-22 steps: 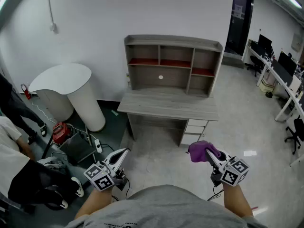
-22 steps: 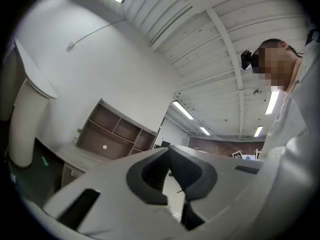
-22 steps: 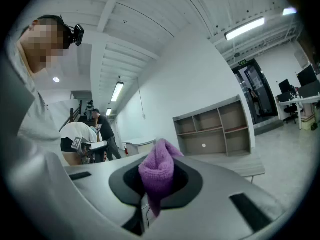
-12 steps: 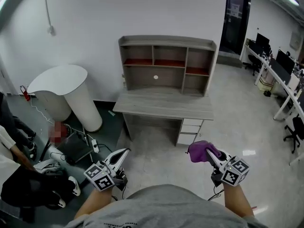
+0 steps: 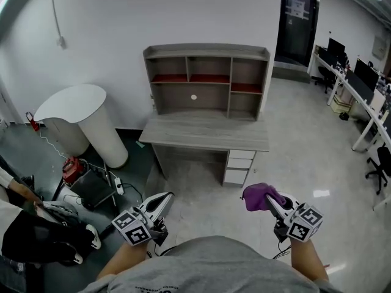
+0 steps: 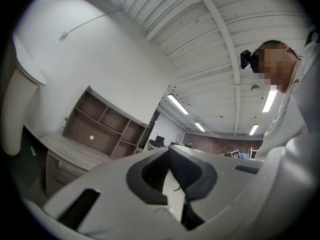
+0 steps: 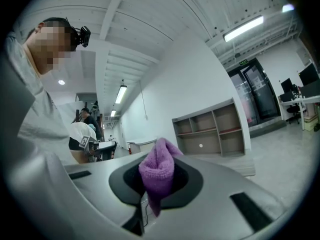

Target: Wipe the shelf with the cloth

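The grey wooden shelf unit (image 5: pixel 208 81) stands on a desk (image 5: pixel 204 133) against the white wall, several steps ahead of me; it also appears in the left gripper view (image 6: pixel 97 129) and the right gripper view (image 7: pixel 210 129). Its upper compartments have red floors. My right gripper (image 5: pixel 269 199) is low at the right, shut on a bunched purple cloth (image 5: pixel 259 195), which pokes up between the jaws (image 7: pixel 159 171). My left gripper (image 5: pixel 165 198) is low at the left, its jaws closed together (image 6: pixel 170 160) with nothing between them. Both are far from the shelf.
A white curved-top stand (image 5: pixel 85 112) is left of the desk, with a red device (image 5: pixel 72 168), cables and a power strip (image 5: pixel 116 187) on the dark floor mat. A person (image 5: pixel 27 240) crouches at far left. Office desks and chairs (image 5: pixel 366 102) line the right; a dark door (image 5: pixel 296 23) lies behind.
The desk and shelf have drifted left in the head view as my head turned. Both grippers stay low at about the same places. The person at left has slid further toward the edge.
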Motion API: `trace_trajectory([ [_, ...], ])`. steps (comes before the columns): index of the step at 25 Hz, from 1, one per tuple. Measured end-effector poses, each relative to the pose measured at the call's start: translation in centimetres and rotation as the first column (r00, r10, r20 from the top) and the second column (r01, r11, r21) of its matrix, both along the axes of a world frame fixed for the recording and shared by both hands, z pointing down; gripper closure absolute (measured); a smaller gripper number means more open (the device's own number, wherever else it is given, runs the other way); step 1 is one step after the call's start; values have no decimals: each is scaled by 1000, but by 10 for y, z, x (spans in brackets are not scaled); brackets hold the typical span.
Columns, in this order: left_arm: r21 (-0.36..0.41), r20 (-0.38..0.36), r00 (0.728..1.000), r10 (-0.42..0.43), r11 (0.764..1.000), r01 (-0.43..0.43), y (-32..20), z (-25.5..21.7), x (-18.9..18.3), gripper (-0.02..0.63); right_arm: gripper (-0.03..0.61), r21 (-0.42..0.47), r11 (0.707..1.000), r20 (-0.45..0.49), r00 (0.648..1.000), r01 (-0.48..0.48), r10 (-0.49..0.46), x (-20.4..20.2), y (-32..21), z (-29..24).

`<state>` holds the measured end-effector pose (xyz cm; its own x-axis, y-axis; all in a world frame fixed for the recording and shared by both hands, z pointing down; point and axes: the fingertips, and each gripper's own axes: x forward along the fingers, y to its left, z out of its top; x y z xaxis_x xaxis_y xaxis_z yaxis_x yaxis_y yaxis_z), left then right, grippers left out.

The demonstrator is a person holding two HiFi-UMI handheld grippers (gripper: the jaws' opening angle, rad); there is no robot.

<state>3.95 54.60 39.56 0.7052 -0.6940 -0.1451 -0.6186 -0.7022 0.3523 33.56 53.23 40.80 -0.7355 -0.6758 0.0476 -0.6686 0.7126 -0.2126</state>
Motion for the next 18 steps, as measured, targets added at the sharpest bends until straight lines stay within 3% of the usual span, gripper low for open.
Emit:
trace_trajectory([
  [4, -10, 13, 1000, 6, 1000, -6, -10, 3, 4, 578, 538, -18, 1000, 17, 1000, 13, -13, 0, -9, 11],
  [9, -26, -1, 1000, -3, 1000, 3, -40, 13, -16, 578, 538, -37, 999, 2, 1000, 31, -30, -23, -37, 24],
  [18, -37, -77, 996, 52, 998, -55, -187, 47, -96, 578, 537, -37, 999, -78, 997, -29, 26, -100, -173, 32],
])
